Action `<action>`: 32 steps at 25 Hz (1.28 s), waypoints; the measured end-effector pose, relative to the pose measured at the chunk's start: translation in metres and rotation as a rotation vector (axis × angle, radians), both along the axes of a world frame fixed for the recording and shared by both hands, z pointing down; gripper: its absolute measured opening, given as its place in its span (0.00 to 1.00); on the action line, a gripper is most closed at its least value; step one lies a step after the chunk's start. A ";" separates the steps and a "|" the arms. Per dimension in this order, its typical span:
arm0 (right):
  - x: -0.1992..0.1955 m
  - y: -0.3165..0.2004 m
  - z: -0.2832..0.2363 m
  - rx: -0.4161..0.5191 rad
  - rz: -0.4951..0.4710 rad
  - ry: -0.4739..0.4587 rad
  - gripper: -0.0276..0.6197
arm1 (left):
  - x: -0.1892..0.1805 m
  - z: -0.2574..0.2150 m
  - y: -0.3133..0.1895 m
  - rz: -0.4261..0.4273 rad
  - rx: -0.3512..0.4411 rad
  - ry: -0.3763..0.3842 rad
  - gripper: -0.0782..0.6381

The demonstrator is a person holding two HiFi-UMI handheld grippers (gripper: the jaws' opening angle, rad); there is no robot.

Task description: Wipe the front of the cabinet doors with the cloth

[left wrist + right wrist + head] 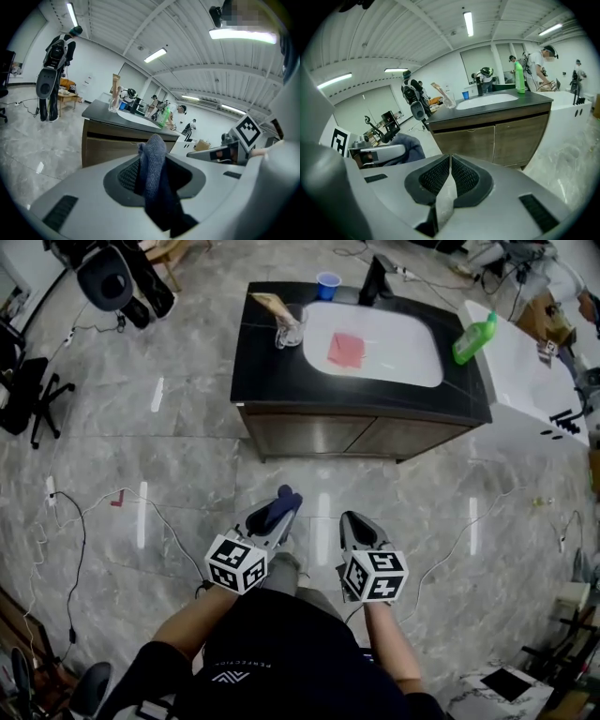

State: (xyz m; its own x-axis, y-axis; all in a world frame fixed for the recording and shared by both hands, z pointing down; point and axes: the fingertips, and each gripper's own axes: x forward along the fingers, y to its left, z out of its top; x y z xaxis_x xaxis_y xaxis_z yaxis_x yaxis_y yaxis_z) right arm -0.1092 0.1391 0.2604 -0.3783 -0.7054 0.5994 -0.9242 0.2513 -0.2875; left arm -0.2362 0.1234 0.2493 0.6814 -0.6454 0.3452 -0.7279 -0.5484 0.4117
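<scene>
two grippers are hovering side by side, well apart from the cabinet doors point(319, 435), which are lying straight ahead. the left gripper point(284, 501) is clamping the blue cloth point(278, 514), a fold poking up past its jaws, while the right gripper point(354, 521) is pinched together on nothing. the doors are running left to right, so the cloth-bearing left arm, slightly further forward, is probably the one to reach in.
</scene>
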 end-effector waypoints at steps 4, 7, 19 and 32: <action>-0.019 -0.027 0.008 -0.011 -0.031 0.011 0.10 | -0.031 0.012 -0.016 -0.040 -0.021 -0.011 0.28; -0.031 -0.047 0.015 -0.012 -0.036 0.008 0.10 | -0.047 0.020 -0.032 -0.067 -0.014 -0.023 0.28; -0.073 -0.077 0.043 -0.038 -0.167 0.030 0.10 | -0.072 0.054 -0.055 -0.118 -0.007 -0.085 0.28; -0.062 -0.119 0.088 -0.057 -0.234 -0.010 0.10 | -0.075 0.081 -0.098 -0.305 -0.001 -0.116 0.28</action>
